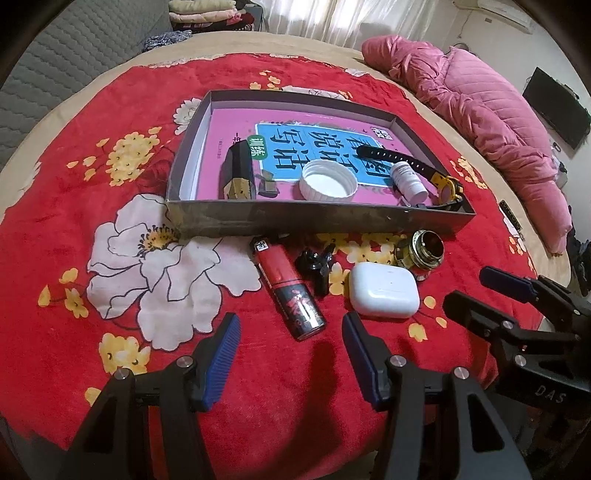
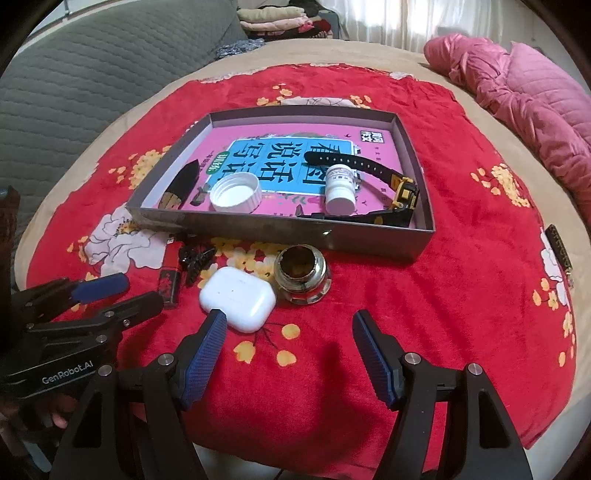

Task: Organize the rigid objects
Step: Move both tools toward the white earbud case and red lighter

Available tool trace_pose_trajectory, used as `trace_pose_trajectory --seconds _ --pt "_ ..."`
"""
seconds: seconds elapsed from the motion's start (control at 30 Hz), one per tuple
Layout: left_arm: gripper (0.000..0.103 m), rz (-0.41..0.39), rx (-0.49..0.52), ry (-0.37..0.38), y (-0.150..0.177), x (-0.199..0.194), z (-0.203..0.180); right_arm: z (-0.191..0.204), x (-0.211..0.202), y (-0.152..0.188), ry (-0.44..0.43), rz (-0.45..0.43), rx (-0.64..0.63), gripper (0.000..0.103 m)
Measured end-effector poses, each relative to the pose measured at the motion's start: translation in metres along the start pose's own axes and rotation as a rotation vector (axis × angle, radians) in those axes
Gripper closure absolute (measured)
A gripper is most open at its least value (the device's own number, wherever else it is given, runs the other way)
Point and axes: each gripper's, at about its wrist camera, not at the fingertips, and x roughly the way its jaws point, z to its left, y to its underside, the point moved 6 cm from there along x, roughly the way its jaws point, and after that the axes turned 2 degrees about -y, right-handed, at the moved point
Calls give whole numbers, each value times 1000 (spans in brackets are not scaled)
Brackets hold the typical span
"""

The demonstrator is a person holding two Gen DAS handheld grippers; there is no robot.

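A shallow grey box [image 1: 303,218] [image 2: 280,225] on the red flowered blanket holds a pink book, a white cap [image 1: 328,181] [image 2: 235,193], a small white bottle [image 1: 408,177] [image 2: 340,188], a black-and-yellow watch [image 1: 448,186] [image 2: 404,195] and a dark faceted piece [image 1: 238,173]. In front of it lie a red lighter [image 1: 288,288] [image 2: 170,275], a black clip [image 1: 316,266] [image 2: 195,260], a white earbud case [image 1: 384,290] [image 2: 238,297] and a brass-and-glass jar [image 1: 421,249] [image 2: 302,275]. My left gripper [image 1: 291,332] stands open just short of the lighter. My right gripper [image 2: 290,325] is open, its left finger beside the case.
A pink quilted jacket [image 1: 480,110] [image 2: 535,92] lies at the far right of the bed. A grey padded headboard [image 2: 92,74] rises on the left, with folded clothes [image 1: 207,13] behind. A dark screen [image 1: 554,107] stands at the right wall.
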Motion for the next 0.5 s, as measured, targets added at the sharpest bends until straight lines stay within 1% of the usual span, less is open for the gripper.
trace_pose_trajectory --seconds 0.3,0.4,0.5 --pt "46 15 13 -52 -1 17 -5 -1 4 1 7 1 -8 31" --pt "46 22 18 -87 1 23 -4 -5 7 1 7 -2 14 31" --pt "46 19 24 -100 1 24 -3 -9 12 1 9 -1 39 31"
